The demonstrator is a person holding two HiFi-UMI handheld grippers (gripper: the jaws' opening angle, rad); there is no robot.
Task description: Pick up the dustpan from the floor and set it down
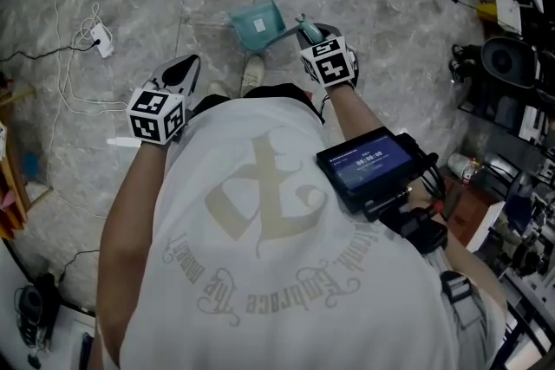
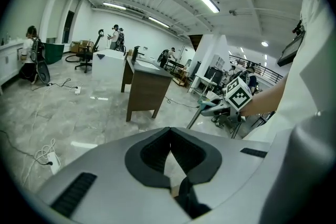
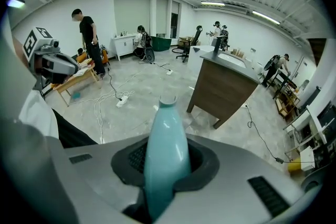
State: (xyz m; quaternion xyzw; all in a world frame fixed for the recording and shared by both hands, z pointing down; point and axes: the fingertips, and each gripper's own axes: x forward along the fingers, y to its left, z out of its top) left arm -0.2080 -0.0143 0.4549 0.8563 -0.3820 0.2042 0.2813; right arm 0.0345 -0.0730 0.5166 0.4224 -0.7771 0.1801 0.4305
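The teal dustpan (image 1: pixel 257 24) shows in the head view just beyond the person's shoes, its pan tilted toward the left. My right gripper (image 1: pixel 310 34) is shut on its handle. In the right gripper view that teal handle (image 3: pixel 167 139) runs up between the dark pads of my right gripper (image 3: pixel 167 168) and ends in a notched tip. My left gripper (image 1: pixel 180 74) is held to the left, apart from the dustpan. Its jaws (image 2: pixel 170 139) meet at their tips with nothing between them. From the left gripper view, the right gripper (image 2: pixel 227 104) appears with its marker cube.
A brown wooden desk (image 3: pixel 226 86) stands on the marbled floor ahead. White cables and a power strip (image 1: pixel 100 39) lie at the left. Shelves with equipment (image 1: pixel 512 74) line the right side. A screen device (image 1: pixel 368 162) hangs on the person's chest. Other people stand far off.
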